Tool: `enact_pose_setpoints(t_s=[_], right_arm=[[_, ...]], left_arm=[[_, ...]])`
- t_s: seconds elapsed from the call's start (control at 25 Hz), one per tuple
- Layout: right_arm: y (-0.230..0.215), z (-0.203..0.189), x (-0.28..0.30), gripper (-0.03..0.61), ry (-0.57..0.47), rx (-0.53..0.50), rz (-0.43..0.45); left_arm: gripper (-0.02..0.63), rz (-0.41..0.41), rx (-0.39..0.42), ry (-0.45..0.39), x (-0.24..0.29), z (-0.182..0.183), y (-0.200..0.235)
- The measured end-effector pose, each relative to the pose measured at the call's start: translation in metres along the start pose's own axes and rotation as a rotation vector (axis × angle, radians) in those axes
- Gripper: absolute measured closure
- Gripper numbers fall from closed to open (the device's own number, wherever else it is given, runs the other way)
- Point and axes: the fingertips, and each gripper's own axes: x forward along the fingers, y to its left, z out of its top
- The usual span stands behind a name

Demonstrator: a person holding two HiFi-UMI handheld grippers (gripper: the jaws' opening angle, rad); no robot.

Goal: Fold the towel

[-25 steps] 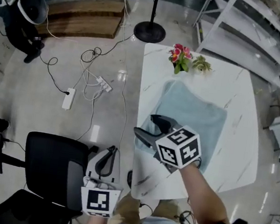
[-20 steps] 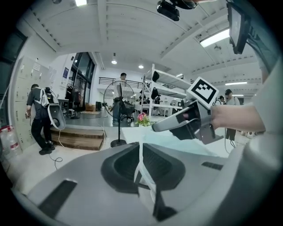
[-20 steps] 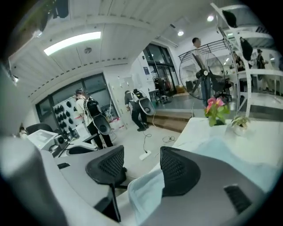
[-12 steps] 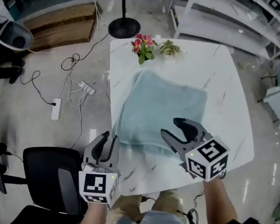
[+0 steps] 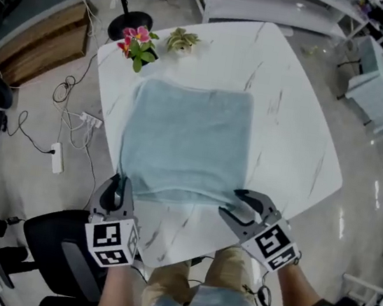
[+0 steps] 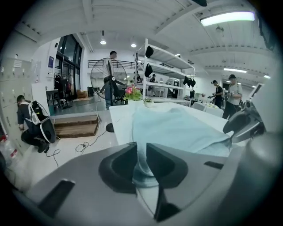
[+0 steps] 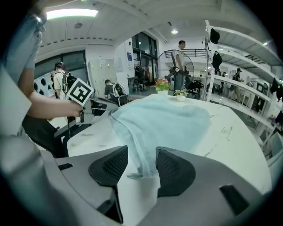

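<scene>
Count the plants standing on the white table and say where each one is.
2. A pink-flowered plant stands near the table's far left corner; a small green plant sits just right of it, both beyond the towel. None looks hidden.

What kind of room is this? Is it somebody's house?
Probably not a home: it looks like a lab or workshop. There are white storage shelves, a power strip with trailing cables, and a big standing fan.
</scene>
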Motion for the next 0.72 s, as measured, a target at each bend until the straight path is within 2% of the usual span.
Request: enact_pose_setpoints(t_s=[0.08, 0.36, 0.56, 0.64, 0.72], right_arm=[[0.000, -0.007, 0.003, 0.392, 0.007, -0.025, -0.017], [-0.016, -0.021, 0.009, 0.509, 0.029, -0.105, -0.092], [-0.019, -0.036, 0.000, 0.515, 0.073, -0.188, -0.063], [-0.019, -0.038, -0.001, 0.511, 0.063, -0.220, -0.048], [-0.019, -0.038, -0.003, 0.503, 0.058, -0.210, -0.042]], left_arm=[[0.586, 0.022, 0.001, 0.017, 0.002, -0.004, 0.007], [0.606, 0.034, -0.009, 0.073, 0.004, -0.010, 0.019], [0.606, 0.031, -0.013, 0.122, 0.000, -0.023, 0.020], [0.606, 0.022, -0.019, 0.103, -0.005, -0.020, 0.014], [0.606, 0.009, -0.034, 0.057, -0.010, -0.011, 0.007]])
